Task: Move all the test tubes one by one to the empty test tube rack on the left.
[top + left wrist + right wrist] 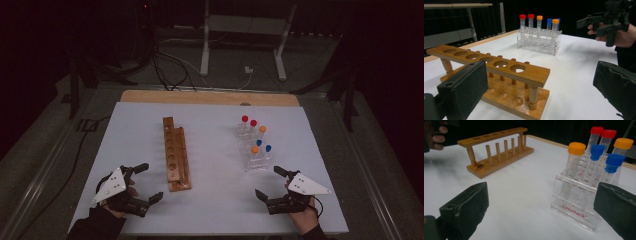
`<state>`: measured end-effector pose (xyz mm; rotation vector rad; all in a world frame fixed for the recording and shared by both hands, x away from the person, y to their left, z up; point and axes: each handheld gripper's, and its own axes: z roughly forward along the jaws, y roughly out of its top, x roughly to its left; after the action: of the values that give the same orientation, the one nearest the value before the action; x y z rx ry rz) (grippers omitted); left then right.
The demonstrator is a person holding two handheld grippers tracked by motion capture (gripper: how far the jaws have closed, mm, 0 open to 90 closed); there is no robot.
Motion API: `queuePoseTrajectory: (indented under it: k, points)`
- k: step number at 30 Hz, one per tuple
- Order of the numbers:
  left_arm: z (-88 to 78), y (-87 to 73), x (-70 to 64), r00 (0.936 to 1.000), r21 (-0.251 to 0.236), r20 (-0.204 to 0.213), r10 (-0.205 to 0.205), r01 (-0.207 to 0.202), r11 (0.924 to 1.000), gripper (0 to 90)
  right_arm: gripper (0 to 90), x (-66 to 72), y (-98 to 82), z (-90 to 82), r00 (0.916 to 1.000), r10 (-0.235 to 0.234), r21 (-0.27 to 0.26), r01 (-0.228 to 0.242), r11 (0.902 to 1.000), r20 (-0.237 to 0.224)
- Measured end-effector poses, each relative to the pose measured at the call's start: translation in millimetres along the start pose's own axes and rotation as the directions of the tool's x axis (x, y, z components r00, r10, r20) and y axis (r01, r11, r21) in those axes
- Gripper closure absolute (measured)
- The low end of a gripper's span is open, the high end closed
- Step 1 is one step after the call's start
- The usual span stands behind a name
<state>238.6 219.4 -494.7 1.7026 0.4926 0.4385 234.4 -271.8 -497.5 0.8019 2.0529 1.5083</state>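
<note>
Nearest the person: left gripper, jaws spread wide with nothing between them, resting at the table's near left corner just beside the end of the wooden rack. Right gripper, jaws likewise apart and empty, at the near right, just short of the clear rack.

Step in hand, as judged: the start, both tools poised and no tube lifted yet. The likely work was moving capped tubes from the clear rack to the wooden one. The next move would call for the right gripper to advance on the nearest orange-capped tube, close on it below the cap, and lift straight up clear of its neighbours.

Middle ground, left: wooden rack, one row of six holes in its top bar, all vacant; it stood lengthwise, running away from the person.

Middle ground, right: clear rack, transparent plastic with red lettering, holding six upright tubes. Nearer tubes: one orange cap, two blue caps. Farther tubes: two red caps and one orange.

Beneath all: white table. Racks well apart.
</note>
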Motion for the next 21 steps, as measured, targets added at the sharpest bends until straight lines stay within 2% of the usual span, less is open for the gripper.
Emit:
queuePoseTrajectory:
  k: [2, 5, 8, 9, 10, 13, 14, 15, 17, 21]
  points:
    - [0.1, -0.1, 0.0, 1.0000, 0.003, -0.004, 0.000, 0.000, 1.0000, 0.5, 0.2, -1.0, 0.0, -0.2, 1.0000, 0.003, 0.009, -0.003, 1.0000, 0.004]
    - [0.0, 0.0, 0.2, 1.0000, 0.009, -0.008, 0.002, -0.002, 1.0000, 0.4, 0.2, -1.0, -0.1, 1.0, 0.9989, 0.037, 0.042, -0.036, 0.9985, -0.028]
    - [-0.5, -0.1, 0.0, 0.9999, 0.008, -0.011, 0.005, -0.005, 1.0000, 0.5, 0.2, 0.3, 1.3, 3.9, 0.9959, 0.068, 0.106, -0.061, 0.9925, -0.061]
    - [-0.5, -0.1, 0.0, 0.9999, 0.008, -0.011, 0.005, -0.005, 1.0000, 0.5, 0.2, 0.3, 1.3, 3.9, 0.9959, 0.068, 0.106, -0.061, 0.9925, -0.061]
    - [-0.5, -0.1, 0.3, 0.9999, 0.010, -0.013, 0.007, -0.007, 0.9999, 0.4, 0.2, 1.5, 1.7, 6.6, 0.9923, 0.083, 0.143, -0.070, 0.9873, -0.092]
    - [-0.5, -0.1, 0.9, 0.9999, 0.006, -0.015, 0.002, -0.002, 1.0000, 0.5, 0.4, 4.7, 3.6, 7.1, 0.9960, 0.046, 0.154, -0.034, 0.9875, -0.077]
    - [-0.6, 0.0, 0.8, 0.9999, 0.006, -0.015, 0.001, -0.001, 1.0000, 0.5, 4.6, 5.0, 4.4, 6.5, 0.9961, 0.047, 0.151, -0.035, 0.9879, -0.075]
    - [-0.5, 0.0, 0.6, 0.9999, 0.004, -0.013, 0.000, 0.000, 1.0000, 0.5, 4.9, 4.5, 5.1, 5.7, 0.9962, 0.047, 0.146, -0.036, 0.9886, -0.074]
    - [-0.2, 0.3, 0.3, 0.9999, 0.005, -0.010, 0.004, -0.003, 1.0000, 0.5, 2.2, 4.1, 6.2, 4.8, 0.9950, 0.068, 0.146, -0.057, 0.9876, -0.073]
    - [-0.4, 1.0, -0.2, 0.9999, 0.007, -0.008, 0.008, -0.007, 1.0000, 0.5, 0.0, 8.7, 12.3, 3.0, 0.9967, 0.060, 0.163, -0.051, 0.9853, -0.053]
